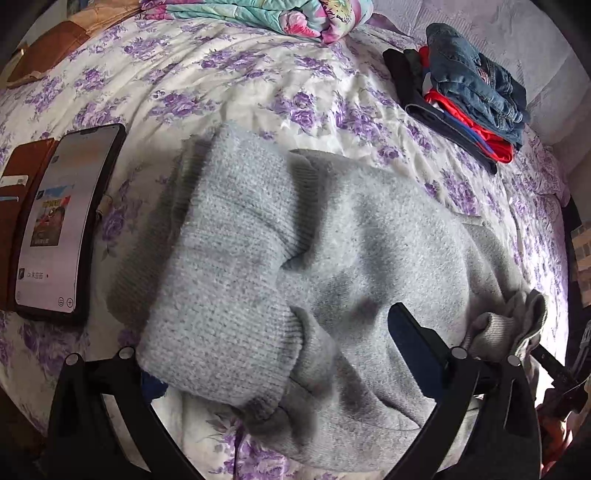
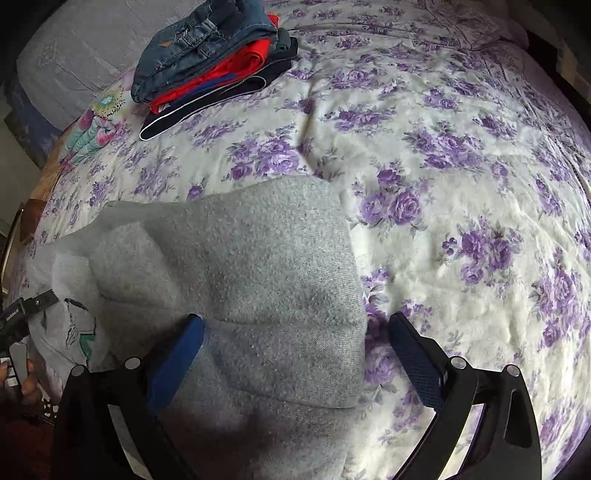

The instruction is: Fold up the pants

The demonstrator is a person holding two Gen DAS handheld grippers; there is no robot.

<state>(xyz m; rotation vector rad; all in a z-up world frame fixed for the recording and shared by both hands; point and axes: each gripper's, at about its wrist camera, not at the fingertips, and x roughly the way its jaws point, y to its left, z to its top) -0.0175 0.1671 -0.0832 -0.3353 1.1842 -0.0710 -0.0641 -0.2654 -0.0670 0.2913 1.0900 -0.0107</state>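
Left wrist view, starting at the left: phone [image 1: 55, 221] lying screen up on the bed, touching an open brown wallet case [image 1: 14, 192] on its left side. Next, in the middle, grey knit pants [image 1: 258, 258] spread over the purple-flowered bedspread [image 1: 258, 85], folded over themselves, ribbed cuffs turned in toward the centre. Long axis running from upper left to lower right, with a bunched end at the right edge. Left gripper [image 1: 280, 369] spread wide above the near part of the pants; right finger lying on the fabric, left finger mostly hidden under the folded layer, gripping nothing. Farther right and well apart, stack of folded clothes [image 1: 472, 96], denim on top, red beneath, dark at the bottom. Rolled floral quilt [image 1: 258, 18] along the far edge.

Right wrist view, again from the left: a hand [image 2: 22, 384] with part of the other gripper at the frame edge, beside a printed patch of grey fabric. Then pants [image 2: 240, 277] as a folded slab, long axis pointing away from the camera toward the clothes stack [image 2: 207, 62]. Right gripper [image 2: 295, 343] wide apart, straddling the right edge of the pants: left finger on the grey fabric, right finger over bare bedspread [image 2: 443, 184] just beside that edge, pinching nothing.
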